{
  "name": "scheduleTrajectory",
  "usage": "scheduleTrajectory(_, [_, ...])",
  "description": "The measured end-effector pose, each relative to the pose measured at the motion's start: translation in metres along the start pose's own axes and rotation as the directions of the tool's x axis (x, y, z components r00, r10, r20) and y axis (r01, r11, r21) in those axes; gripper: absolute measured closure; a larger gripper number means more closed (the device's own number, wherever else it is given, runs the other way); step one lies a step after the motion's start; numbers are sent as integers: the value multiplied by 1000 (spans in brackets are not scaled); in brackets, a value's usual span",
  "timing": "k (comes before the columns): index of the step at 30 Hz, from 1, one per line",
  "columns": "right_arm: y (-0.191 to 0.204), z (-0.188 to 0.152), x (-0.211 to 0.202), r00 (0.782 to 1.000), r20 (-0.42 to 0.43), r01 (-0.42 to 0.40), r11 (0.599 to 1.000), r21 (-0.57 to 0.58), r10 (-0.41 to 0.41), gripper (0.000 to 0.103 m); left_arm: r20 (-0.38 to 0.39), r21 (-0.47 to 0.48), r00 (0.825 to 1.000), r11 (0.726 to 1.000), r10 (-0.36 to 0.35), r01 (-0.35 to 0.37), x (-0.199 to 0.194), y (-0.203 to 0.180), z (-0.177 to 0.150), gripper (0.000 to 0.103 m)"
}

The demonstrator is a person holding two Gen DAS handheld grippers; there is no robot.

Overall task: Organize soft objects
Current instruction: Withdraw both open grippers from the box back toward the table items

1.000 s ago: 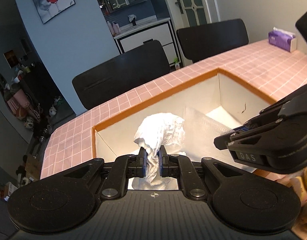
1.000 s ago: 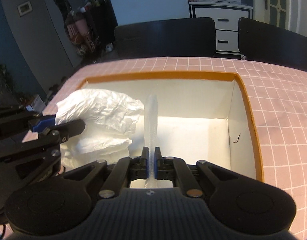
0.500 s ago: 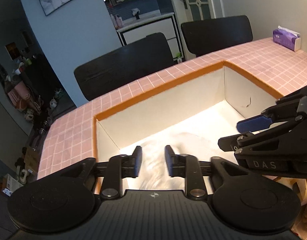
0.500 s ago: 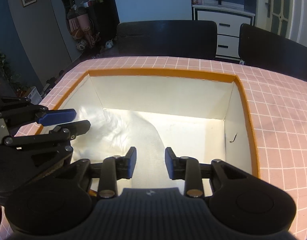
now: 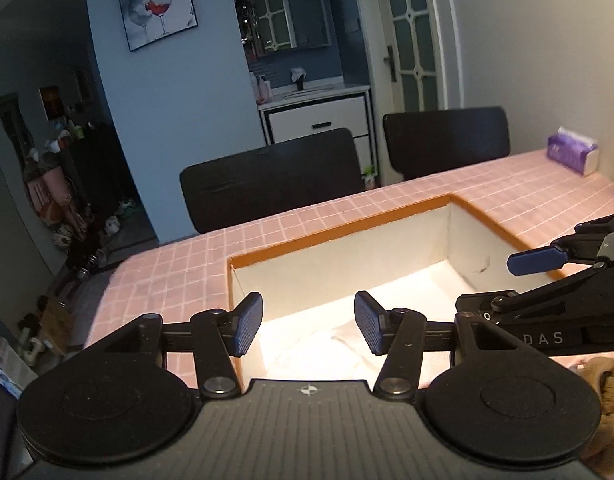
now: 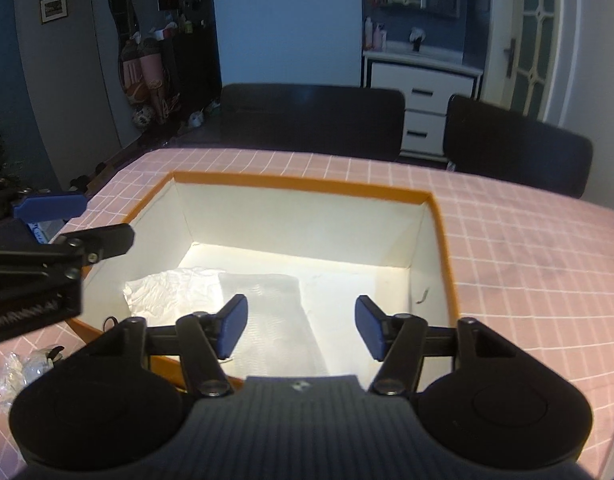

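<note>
An orange-rimmed box with white inner walls stands on the pink tiled table. On its floor lie a crumpled white soft item and a flat white textured sheet beside it. My right gripper hovers above the box's near side, its jaws opening, nothing between them. My left gripper hangs over the box's near left corner, jaws also opening and empty, with white material below. Each gripper shows at the edge of the other's view: the right gripper and the left gripper.
Two black chairs stand behind the table. A purple tissue pack sits at the table's far right. A crinkled clear wrapper lies on the table left of the box. Something knitted and tan shows at the left wrist view's lower right.
Both grippers let go of the white items, which dropped flat onto the box floor. Both sets of jaws spread wide, and both grippers rose and drew back from the box.
</note>
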State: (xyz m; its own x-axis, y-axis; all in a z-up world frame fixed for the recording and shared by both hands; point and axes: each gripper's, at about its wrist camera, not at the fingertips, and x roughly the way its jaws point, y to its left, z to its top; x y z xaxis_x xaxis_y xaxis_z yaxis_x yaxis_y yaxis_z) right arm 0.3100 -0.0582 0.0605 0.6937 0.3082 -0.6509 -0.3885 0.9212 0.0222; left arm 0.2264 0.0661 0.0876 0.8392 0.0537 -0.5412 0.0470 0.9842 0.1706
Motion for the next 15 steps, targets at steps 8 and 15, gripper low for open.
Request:
scheduleTrajectory(8, [-2,-20,-40,997,63,41,999,35,-43,29,68,-80,992,990,-107,112,-36,6,-14,24])
scheduleTrajectory(15, [-4,-50,-86,991,116,61,997,45,-65,23,121,-118,990,990,-67,81,-74,-4,-43,21])
